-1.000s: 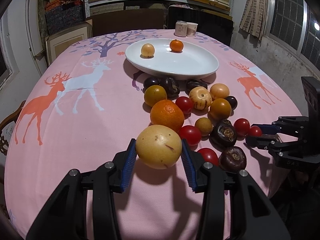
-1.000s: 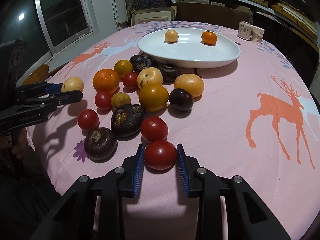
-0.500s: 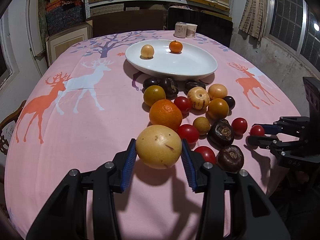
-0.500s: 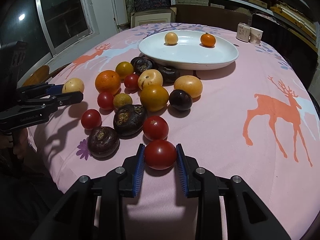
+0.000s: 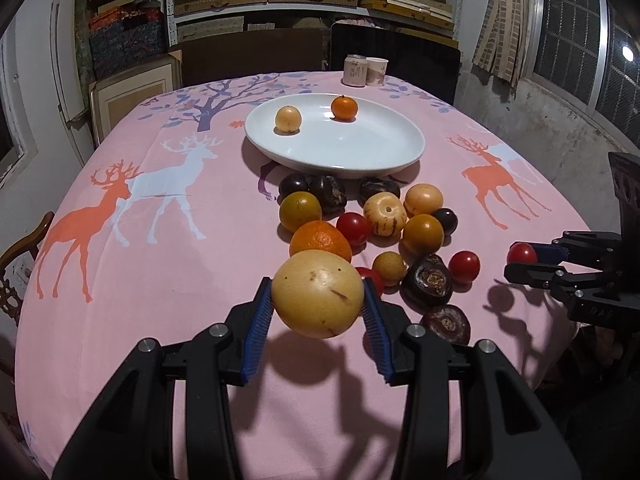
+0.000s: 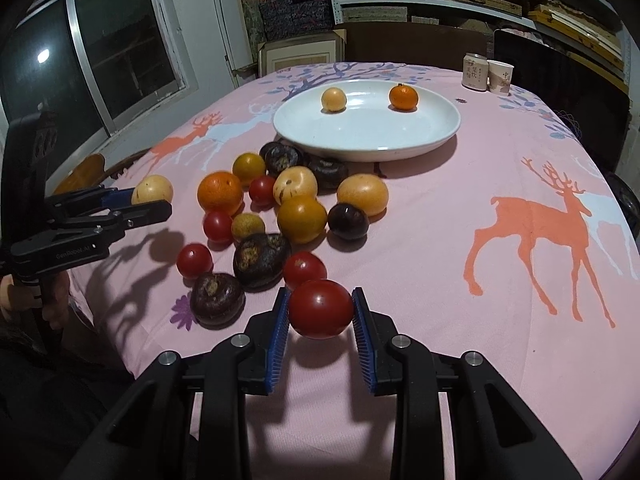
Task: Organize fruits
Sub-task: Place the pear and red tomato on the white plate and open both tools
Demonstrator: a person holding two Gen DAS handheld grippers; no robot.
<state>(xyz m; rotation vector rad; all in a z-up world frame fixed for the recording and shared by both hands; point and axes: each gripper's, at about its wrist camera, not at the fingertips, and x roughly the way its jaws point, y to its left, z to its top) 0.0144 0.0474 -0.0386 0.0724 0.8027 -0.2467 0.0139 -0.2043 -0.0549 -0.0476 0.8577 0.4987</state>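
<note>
Your left gripper (image 5: 318, 312) pinches a yellow fruit (image 5: 318, 294) between its blue pads, clear of the cloth (image 5: 168, 280). Your right gripper (image 6: 320, 316) clamps a tomato (image 6: 321, 309), also raised. The loose fruit pile (image 6: 300, 216) lies just beyond, before the white plate (image 6: 360, 140) holding two fruits.

Between the near table edge and the white plate (image 6: 448, 130) the way is blocked by a tight cluster of fruit (image 6: 302, 218) (pieces touching or just beside one another). Open pink tablecloth (image 6: 460, 216) is left to the right of the cluster, up to the plate. Beyond the plate a can (image 6: 475, 72) and a paper cup (image 6: 501, 77) are stood together.
</note>
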